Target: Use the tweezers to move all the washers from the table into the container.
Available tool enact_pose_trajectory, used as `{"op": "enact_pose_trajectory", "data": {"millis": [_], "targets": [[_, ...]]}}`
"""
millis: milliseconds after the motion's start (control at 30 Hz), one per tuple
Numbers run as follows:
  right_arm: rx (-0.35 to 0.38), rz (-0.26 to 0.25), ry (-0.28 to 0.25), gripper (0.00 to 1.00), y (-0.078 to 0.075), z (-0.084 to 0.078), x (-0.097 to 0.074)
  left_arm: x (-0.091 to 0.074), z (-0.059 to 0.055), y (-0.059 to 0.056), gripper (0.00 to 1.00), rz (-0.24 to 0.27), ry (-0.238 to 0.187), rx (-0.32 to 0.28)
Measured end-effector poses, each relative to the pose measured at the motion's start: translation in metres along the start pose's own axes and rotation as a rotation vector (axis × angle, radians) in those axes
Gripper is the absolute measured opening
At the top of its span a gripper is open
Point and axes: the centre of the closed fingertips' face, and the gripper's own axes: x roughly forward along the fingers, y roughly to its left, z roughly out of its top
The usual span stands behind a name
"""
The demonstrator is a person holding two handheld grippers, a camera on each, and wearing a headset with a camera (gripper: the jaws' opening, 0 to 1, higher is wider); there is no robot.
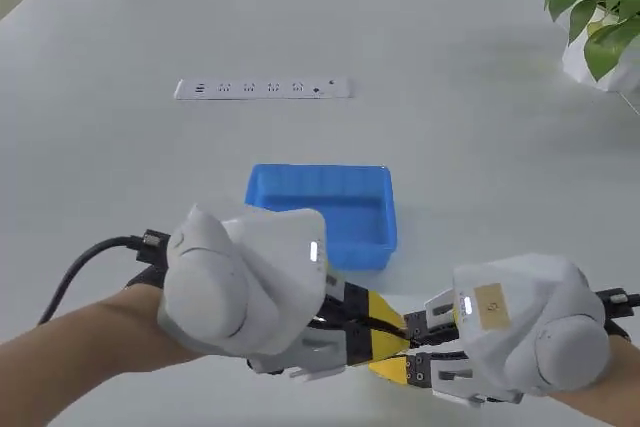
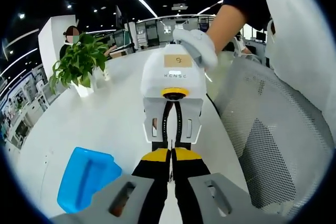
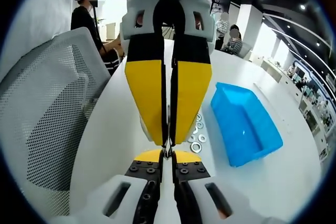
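Note:
Low over the table's near edge my two grippers meet tip to tip. The left gripper (image 1: 372, 332) reaches in from the left and the right gripper (image 1: 398, 339) from the right. Both have their jaws pressed together. The left gripper (image 2: 171, 154) ends at yellow pads (image 2: 157, 155), and the right gripper's fingers (image 2: 166, 124) face them. Only a thin pale slit shows between the jaws; I cannot tell whether tweezers are in it. Several washers (image 3: 197, 136) lie on the table beside the blue container (image 3: 245, 124). The container (image 1: 322, 209) stands just beyond the grippers and looks empty.
A white power strip (image 1: 262, 88) lies farther back on the table. A potted plant (image 1: 585, 2) stands at the far right corner. A grey mesh chair (image 2: 278, 140) is close behind the near edge. People sit in the background.

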Motion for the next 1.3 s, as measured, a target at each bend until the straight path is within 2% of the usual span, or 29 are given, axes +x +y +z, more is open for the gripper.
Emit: {"op": "enact_pose_trajectory", "data": {"millis": [67, 133, 367, 500, 567, 800, 867, 1000, 1033, 1167, 1300], "targets": [[-0.001, -0.002, -0.004, 0.07, 0.0, 0.0, 0.0, -0.001, -0.001, 0.0, 0.05, 0.002, 0.001, 0.012], [0.003, -0.002, -0.008, 0.07, 0.0, 0.001, 0.001, -0.003, -0.002, 0.001, 0.05, 0.006, -0.002, -0.004], [0.023, -0.018, -0.01, 0.07, -0.003, 0.003, 0.002, -0.008, -0.004, 0.003, 0.04, 0.026, -0.001, -0.005], [0.051, -0.027, -0.039, 0.08, -0.005, 0.013, 0.004, -0.019, -0.003, 0.005, 0.04, 0.044, -0.018, -0.025], [0.036, -0.029, -0.038, 0.08, -0.004, 0.017, 0.005, -0.024, -0.004, 0.004, 0.04, 0.046, -0.019, -0.024], [0.033, -0.002, -0.049, 0.11, -0.001, 0.032, 0.011, -0.041, -0.004, 0.001, 0.04, 0.071, -0.055, -0.075], [0.033, -0.011, -0.05, 0.13, -0.002, 0.033, 0.011, -0.044, -0.003, 0.002, 0.04, 0.08, -0.067, -0.084], [0.043, -0.028, -0.041, 0.19, -0.007, 0.032, 0.011, -0.048, -0.002, 0.005, 0.04, 0.093, -0.078, -0.093], [0.039, -0.041, -0.027, 0.2, -0.009, 0.031, 0.011, -0.048, -0.003, 0.005, 0.04, 0.094, -0.074, -0.09], [0.057, -0.06, -0.029, 0.23, -0.013, 0.03, 0.009, -0.055, -0.005, 0.01, 0.04, 0.101, -0.066, -0.087], [0.078, -0.064, -0.026, 0.26, -0.013, 0.025, 0.007, -0.059, -0.011, 0.017, 0.04, 0.121, -0.051, -0.076]]}}
